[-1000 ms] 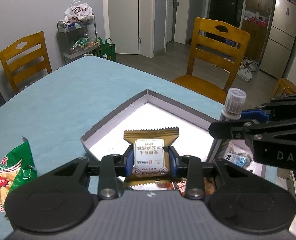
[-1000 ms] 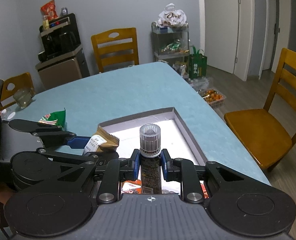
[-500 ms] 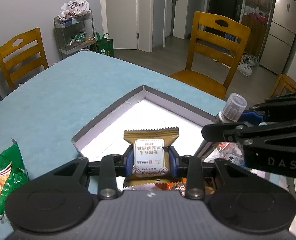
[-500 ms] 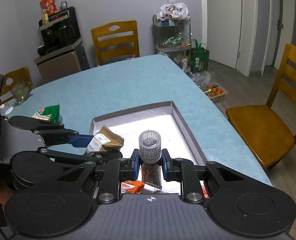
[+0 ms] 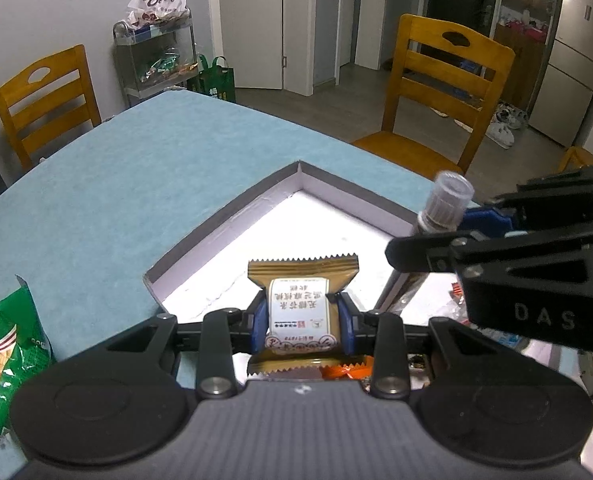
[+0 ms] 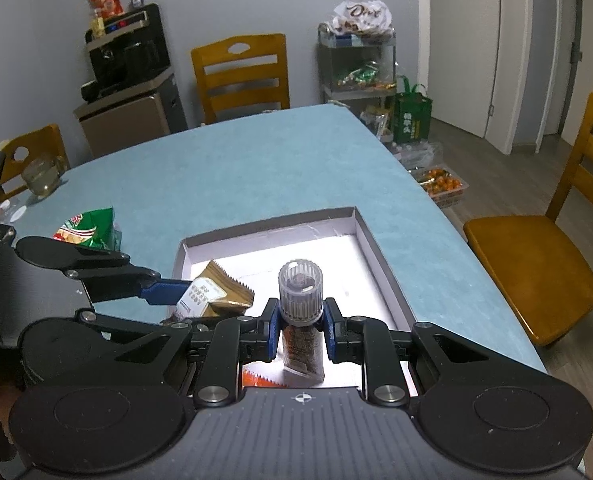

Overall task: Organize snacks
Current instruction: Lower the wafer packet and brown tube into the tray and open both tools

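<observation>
Lowering two held snacks toward a shallow grey cardboard box with a white floor (image 6: 380,260) on the blue table.

The left gripper (image 5: 302,318) pinched a gold foil-wrapped cake (image 5: 302,300); the right gripper (image 6: 299,326), now tilted lower over the box, clamped a clear-capped brown tube (image 6: 299,312). Release looked close. A green crisp bag (image 6: 90,229) lay outside.

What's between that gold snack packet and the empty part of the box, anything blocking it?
Nothing visible. The gold packet, shut in the left tongs, hangs over the box; the white floor ahead is bare. The tube in the right tongs is off to the side.
</observation>
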Tool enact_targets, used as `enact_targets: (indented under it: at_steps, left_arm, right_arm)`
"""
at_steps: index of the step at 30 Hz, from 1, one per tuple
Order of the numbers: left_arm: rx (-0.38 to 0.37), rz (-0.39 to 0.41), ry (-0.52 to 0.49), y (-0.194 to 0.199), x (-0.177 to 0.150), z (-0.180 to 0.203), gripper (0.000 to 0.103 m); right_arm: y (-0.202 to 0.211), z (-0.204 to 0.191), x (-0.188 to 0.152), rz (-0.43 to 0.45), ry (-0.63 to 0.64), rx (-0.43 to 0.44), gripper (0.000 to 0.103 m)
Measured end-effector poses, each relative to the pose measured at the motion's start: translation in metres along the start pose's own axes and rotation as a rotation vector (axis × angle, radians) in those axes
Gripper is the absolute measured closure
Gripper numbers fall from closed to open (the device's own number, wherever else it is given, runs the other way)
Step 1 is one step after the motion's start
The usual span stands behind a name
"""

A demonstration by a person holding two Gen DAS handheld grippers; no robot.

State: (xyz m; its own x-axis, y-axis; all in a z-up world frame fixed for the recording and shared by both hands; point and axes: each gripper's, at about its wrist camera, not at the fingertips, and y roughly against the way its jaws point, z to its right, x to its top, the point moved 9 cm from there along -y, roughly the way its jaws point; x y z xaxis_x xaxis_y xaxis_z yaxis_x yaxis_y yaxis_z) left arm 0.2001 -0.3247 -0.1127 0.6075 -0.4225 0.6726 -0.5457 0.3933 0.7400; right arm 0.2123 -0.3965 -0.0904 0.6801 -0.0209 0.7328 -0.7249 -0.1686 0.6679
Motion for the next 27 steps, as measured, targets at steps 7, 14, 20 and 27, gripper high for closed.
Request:
enact_targets:
  at_steps: [7,14,20,27]
  left_arm:
    - [0.012,-0.017,0.010,-0.015,0.002,-0.004,0.071]
    - [0.021,-0.038,0.024,-0.029,0.003,-0.007,0.071]
    - [0.025,-0.063,0.044,-0.042,0.001,-0.013,0.071]
    - [0.024,-0.078,0.053,-0.052,0.000,-0.018,0.071]
  right_arm:
    - [-0.015,0.005,0.010,0.000,0.010,0.007,0.079]
    - [-0.033,0.009,0.018,-0.011,0.023,0.017,0.079]
    - [-0.050,0.009,0.019,-0.033,0.026,0.024,0.079]
    - [-0.068,0.008,0.012,-0.067,0.028,0.026,0.079]
